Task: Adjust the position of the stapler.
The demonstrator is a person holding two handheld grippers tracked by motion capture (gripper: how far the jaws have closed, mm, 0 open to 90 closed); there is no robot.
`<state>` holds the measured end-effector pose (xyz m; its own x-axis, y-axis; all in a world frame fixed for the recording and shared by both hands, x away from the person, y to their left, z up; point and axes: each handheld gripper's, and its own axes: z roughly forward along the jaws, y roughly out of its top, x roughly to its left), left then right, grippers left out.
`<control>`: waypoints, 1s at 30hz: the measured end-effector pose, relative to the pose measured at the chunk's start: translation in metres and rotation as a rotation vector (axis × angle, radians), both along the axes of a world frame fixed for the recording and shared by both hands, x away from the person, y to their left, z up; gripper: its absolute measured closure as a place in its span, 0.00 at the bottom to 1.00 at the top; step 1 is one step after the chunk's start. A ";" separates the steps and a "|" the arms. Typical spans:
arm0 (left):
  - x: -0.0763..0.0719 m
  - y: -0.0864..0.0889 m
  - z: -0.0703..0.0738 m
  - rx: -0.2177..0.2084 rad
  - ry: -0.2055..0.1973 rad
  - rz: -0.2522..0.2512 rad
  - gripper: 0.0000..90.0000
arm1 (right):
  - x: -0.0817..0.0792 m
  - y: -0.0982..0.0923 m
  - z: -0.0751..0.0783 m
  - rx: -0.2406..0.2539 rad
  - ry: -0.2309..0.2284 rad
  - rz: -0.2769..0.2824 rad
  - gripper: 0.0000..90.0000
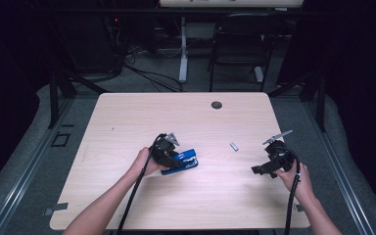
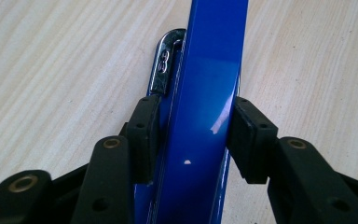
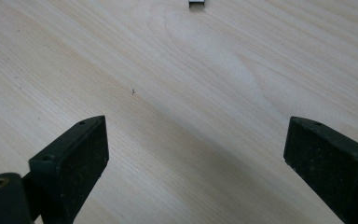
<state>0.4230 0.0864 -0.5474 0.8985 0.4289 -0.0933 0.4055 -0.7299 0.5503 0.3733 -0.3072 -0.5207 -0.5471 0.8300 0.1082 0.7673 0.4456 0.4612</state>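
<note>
The left tongs (image 2: 193,140) were clamped on a blue stapler (image 2: 200,93), one black pad (image 2: 143,135) pressed to each long side of its glossy top. The stapler's metal nose lay on the bench (image 2: 51,70), pointing away from the tongs. In the high view the left tongs (image 1: 172,157) and the stapler (image 1: 186,160) sat near the middle of the bench (image 1: 176,112), a little toward the person's side.

The right tongs (image 3: 196,154) stood wide open, with nothing between the pads and bare wood beneath. In the high view the right tongs (image 1: 260,170) were near the right edge. A small grey metal piece (image 1: 233,146) lay between the two tongs, touching neither.
</note>
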 end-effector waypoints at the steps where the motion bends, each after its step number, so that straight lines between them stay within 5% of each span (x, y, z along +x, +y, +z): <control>1: 0.000 -0.001 -0.001 0.002 0.002 -0.003 0.64 | 0.000 0.000 0.000 -0.004 0.002 0.003 0.07; 30: 0.001 0.000 -0.005 0.012 -0.013 -0.093 0.73 | 0.001 0.001 -0.002 -0.016 0.022 0.011 0.08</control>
<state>0.4235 0.0861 -0.5519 0.9357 0.3443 -0.0763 0.3282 -0.7708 0.5460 0.3744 -0.3067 -0.5228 -0.5539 0.8256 0.1074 0.7724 0.4613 0.4366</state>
